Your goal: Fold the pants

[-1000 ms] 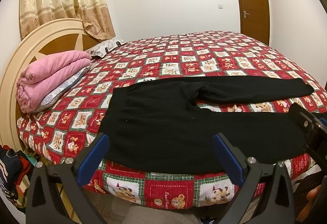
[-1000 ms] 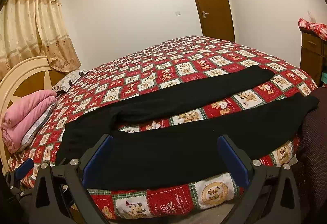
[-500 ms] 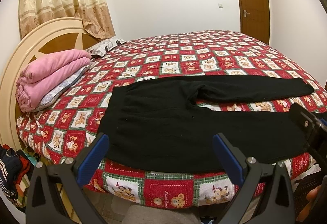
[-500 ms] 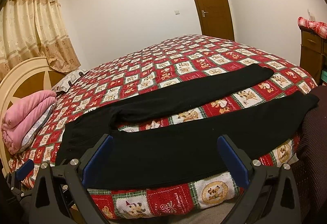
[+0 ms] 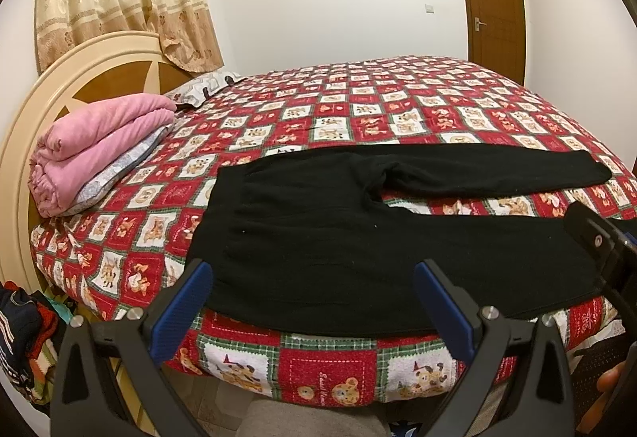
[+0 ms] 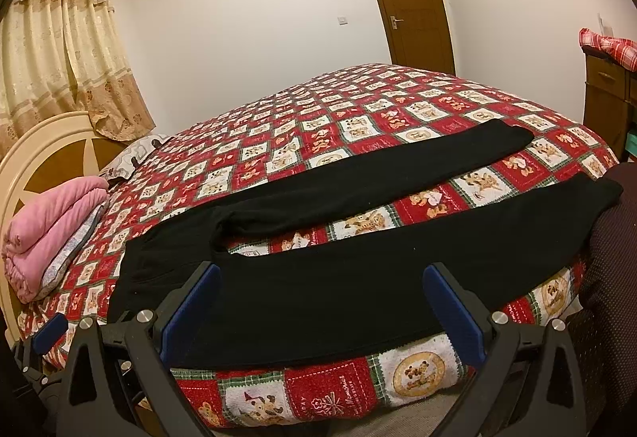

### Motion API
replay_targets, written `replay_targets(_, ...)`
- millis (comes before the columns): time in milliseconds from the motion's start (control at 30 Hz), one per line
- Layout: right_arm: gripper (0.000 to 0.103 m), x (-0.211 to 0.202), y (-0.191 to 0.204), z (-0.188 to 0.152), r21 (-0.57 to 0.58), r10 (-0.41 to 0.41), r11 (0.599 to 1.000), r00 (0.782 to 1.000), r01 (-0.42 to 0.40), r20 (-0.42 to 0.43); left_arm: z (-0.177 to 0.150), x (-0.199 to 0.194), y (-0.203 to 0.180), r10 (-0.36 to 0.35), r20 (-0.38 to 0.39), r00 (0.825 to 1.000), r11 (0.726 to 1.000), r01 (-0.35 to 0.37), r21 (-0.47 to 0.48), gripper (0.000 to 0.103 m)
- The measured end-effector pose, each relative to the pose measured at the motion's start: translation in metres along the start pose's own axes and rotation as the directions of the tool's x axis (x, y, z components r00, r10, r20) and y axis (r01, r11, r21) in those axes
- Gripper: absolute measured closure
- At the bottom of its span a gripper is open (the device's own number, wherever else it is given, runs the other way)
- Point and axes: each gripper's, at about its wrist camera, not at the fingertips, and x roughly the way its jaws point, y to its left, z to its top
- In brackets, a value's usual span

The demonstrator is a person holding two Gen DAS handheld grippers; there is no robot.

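Note:
Black pants (image 5: 318,234) lie flat on the bed near its front edge, waist to the left, the two legs spread apart and running right. They also show in the right wrist view (image 6: 318,277). My left gripper (image 5: 314,301) is open and empty, just short of the bed edge in front of the waist and seat. My right gripper (image 6: 318,301) is open and empty in front of the near leg. The right gripper's body also shows at the right edge of the left wrist view (image 5: 597,242).
The bed has a red patchwork quilt (image 5: 398,110) and a cream headboard (image 5: 79,78) at the left. A folded pink blanket (image 5: 99,142) lies by the headboard. Clothes (image 5: 20,337) are piled on the floor at left. A wooden dresser (image 6: 609,98) stands at the right, a door (image 6: 414,2) behind.
Both grippers have lifted and drifted very slightly; the pants lie as before and both grippers stay open.

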Motion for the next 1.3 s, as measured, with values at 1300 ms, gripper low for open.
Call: replay_targets(1300, 0.001, 0.060, -0.018, 0.018, -0.089, 0.005, 0.996, 0.996, -0.013, -0.094, 0.004, 0.074, 0.016, -0.030, -0.151, 0.988, 0.997, 0.040, 0.062, 0.000)
